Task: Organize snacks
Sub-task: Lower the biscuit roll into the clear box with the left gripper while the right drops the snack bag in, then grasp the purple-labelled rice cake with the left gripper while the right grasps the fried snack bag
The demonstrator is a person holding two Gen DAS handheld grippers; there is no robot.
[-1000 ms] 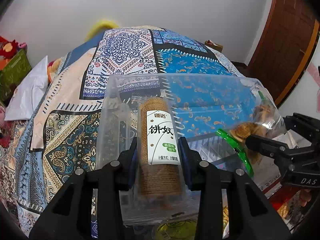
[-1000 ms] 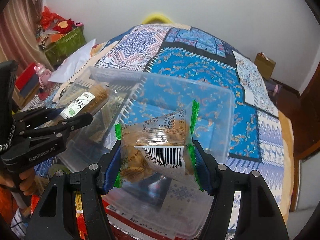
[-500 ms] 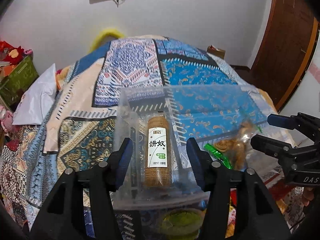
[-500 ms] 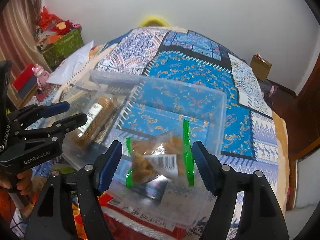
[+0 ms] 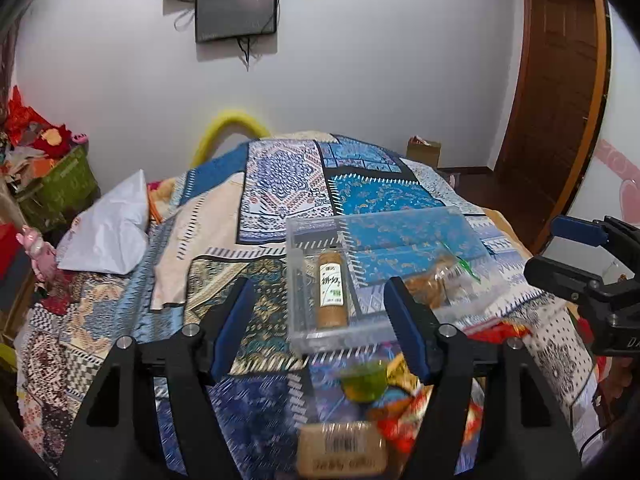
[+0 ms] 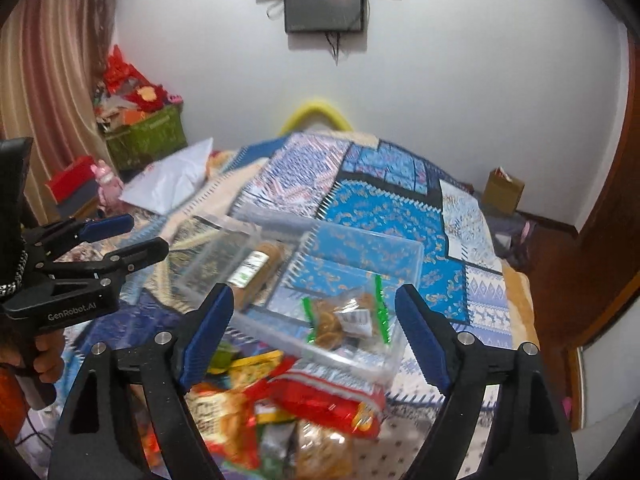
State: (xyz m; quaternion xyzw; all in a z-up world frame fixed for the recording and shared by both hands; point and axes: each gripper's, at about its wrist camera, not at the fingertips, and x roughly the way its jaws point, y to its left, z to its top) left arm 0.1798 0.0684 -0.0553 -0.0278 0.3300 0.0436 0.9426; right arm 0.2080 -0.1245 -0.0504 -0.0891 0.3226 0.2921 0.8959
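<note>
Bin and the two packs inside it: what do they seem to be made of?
Bin: clear rigid plastic, glossy; the quilt pattern shows through its walls.
Biscuit roll: thin clear film, probably plastic, with a white printed label; brown biscuits show through.
Cookie bag: crinkly clear film with green edges, shiny highlights; likely plastic.

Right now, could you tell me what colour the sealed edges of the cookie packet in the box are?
Bright green edges on the cookie packet, clearest in the right wrist view.

From my remote seat: a patchwork bedspread (image 5: 288,184) covered the bed, a dark screen (image 6: 324,6) (wall-mounted) hung above, a white pillow (image 5: 108,224) lay nearby.
</note>
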